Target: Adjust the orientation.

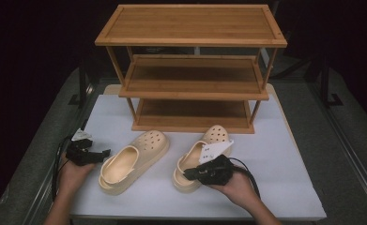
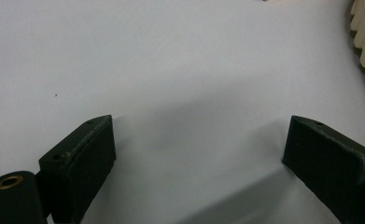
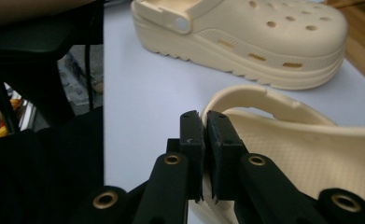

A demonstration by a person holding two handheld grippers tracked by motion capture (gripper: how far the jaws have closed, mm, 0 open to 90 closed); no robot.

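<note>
Right-hand cream foam clog with a perforated toe (image 1: 201,157) lies on the white table sheet (image 1: 275,178), toe at twelve o'clock toward the three-tier bamboo shoe rack (image 1: 193,70). Right gripper (image 3: 205,140) has its jaws nearly together, pinched on the thin heel-side rim of that clog, at the shoe's six o'clock. The matching left-hand cream clog (image 1: 134,160) sits just beside, at nine o'clock, untouched. Left gripper (image 2: 196,154) hangs over bare sheet farther toward nine, jaws wide apart, nothing in them. Risk, as I read it: the grip takes only a narrow edge of soft foam, so a lift could let the shoe swing toe-down, peel out of the pads, or clip the rack's bottom shelf.
</note>
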